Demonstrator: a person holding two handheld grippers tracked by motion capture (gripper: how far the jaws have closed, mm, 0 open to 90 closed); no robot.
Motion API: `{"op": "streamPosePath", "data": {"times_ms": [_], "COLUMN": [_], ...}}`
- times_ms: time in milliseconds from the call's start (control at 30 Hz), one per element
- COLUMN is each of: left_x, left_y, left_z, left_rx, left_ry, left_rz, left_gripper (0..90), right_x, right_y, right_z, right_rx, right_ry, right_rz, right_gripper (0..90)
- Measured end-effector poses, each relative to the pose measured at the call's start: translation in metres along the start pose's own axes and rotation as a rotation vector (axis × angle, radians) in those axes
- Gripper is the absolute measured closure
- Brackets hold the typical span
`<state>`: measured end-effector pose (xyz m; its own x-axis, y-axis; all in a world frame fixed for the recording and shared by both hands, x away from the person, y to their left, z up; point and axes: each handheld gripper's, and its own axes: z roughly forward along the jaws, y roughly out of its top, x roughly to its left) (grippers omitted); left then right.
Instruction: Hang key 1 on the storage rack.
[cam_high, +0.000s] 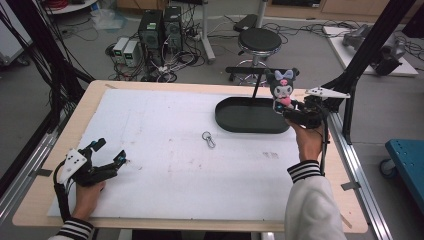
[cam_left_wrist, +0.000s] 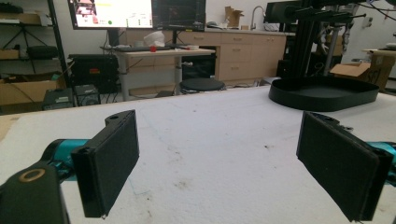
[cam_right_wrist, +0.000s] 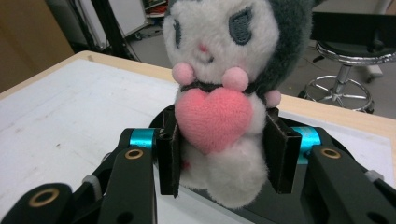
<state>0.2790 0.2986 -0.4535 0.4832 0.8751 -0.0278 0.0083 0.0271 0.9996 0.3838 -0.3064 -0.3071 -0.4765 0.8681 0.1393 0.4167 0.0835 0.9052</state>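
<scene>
- The right gripper was clamped on a plush toy, its two black jaws pressing the toy's body from either side, as the right gripper view showed.
- The plush toy had a white face, a dark grey hood with ears, a pale lilac bow between the ears, small pink paws and a pink heart held at its chest; its lower body was white and fluffy.
- It sat upright in the grip, above the right end of a black oval tray at the far right of the counter.
- The right hand came from a white sleeve with a black-and-white striped cuff.
- The left gripper rested at the near left of the counter with its jaws wide apart and nothing between them; the left gripper view showed bare white surface between the pads.
- A small metal clasp lay on the white surface near the middle, just near of the tray's left end and apart from it.
- Beyond the counter's far edge stood a black stool and computer towers on the floor.
</scene>
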Motion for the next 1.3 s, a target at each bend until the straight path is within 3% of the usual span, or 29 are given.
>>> {"op": "streamPosePath", "data": {"times_ms": [500,900,1067,1200,1300], "left_x": [0.000,0.000,0.000,0.000,0.000], "left_y": [0.000,0.000,0.000,0.000,0.000], "left_z": [0.000,0.000,0.000,0.000,0.000], "left_rx": [0.000,0.003,0.000,0.003,0.003], "left_ry": [0.000,0.000,0.000,0.000,-0.001], "left_rz": [0.002,0.006,0.002,0.007,0.006], "left_gripper": [13.5,13.5,13.4,13.4,13.5], "right_x": [-0.014,-0.020,-0.017,-0.017,-0.019], "right_y": [-0.005,-0.006,0.005,0.007,0.006], "right_z": [0.021,0.032,0.035,0.037,0.038], "right_rx": [-0.011,-0.007,-0.001,-0.013,0.009], "right_ry": [-0.033,-0.045,-0.048,-0.057,-0.063], "right_rz": [0.066,0.078,0.064,0.073,0.088], "right_gripper": [55.6,55.5,55.1,55.1,55.0]}}
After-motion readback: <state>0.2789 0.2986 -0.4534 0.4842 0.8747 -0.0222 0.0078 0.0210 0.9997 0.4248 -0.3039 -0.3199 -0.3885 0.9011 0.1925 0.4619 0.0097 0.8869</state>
